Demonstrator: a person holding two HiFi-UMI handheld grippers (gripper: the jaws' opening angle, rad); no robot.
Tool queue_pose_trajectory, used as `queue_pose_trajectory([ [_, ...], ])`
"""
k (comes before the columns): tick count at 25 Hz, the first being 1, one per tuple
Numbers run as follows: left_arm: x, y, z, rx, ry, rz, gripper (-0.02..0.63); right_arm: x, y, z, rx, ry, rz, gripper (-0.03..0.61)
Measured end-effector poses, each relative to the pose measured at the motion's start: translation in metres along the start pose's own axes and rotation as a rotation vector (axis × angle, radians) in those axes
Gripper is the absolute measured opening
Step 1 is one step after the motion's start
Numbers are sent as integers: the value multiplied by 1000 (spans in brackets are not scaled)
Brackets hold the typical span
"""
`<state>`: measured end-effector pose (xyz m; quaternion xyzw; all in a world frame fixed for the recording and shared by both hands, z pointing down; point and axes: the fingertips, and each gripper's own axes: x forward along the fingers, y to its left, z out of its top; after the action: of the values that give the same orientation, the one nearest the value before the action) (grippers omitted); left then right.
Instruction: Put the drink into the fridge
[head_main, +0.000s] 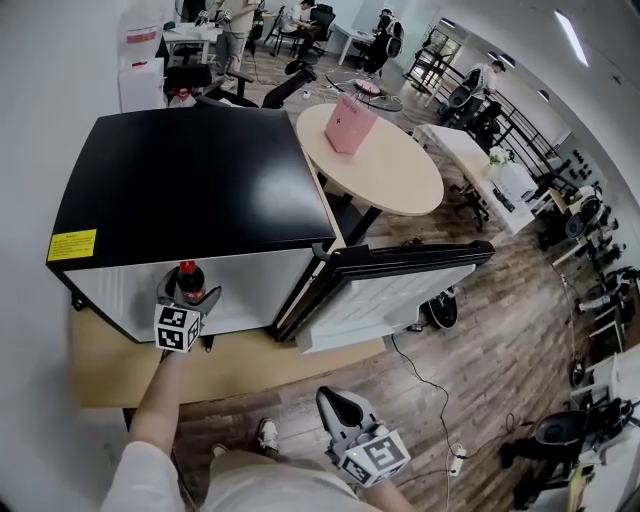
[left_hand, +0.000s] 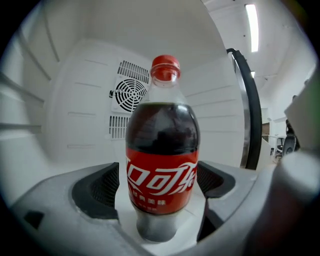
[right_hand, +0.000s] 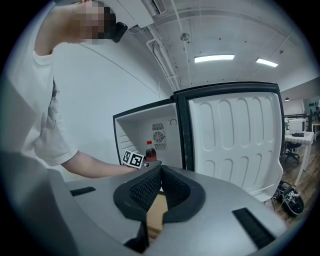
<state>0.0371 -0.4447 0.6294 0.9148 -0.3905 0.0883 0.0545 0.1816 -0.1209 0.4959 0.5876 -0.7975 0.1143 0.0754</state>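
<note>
Right tool (right_hand: 160, 172) held low, jaws shut, nothing in them. Left tool (left_hand: 159, 182) reaches into fridge (head_main: 190, 180), jaws wide apart round cola bottle (left_hand: 161, 145); pads seem not to press it. Bottle stands upright on white fridge floor. Fridge door (head_main: 400, 275) open.

Fridge door (head_main: 400, 288) stands wide; bottle (left_hand: 161, 150) stands in the opening.
</note>
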Motion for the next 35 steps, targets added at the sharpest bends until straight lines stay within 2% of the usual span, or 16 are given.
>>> queue_pose_trajectory([
  [13,-26,-15,14,50,-11,-40,477,-3,28,0,16,-28,6,0],
  [20,-66,-23,21,73,-38,-32,474,-4,44,-1,37,-64,21,0],
  [24,-93,-29,14,67,-17,-27,469,0,56,-7,71,-74,51,0],
  [27,-116,-32,12,55,-13,-31,413,7,66,-10,85,-74,83,0],
  [31,-144,-31,15,47,-8,-27,279,19,79,-7,83,-83,142,0],
  [35,-175,-20,26,29,-28,20,169,32,89,1,73,-97,205,0],
])
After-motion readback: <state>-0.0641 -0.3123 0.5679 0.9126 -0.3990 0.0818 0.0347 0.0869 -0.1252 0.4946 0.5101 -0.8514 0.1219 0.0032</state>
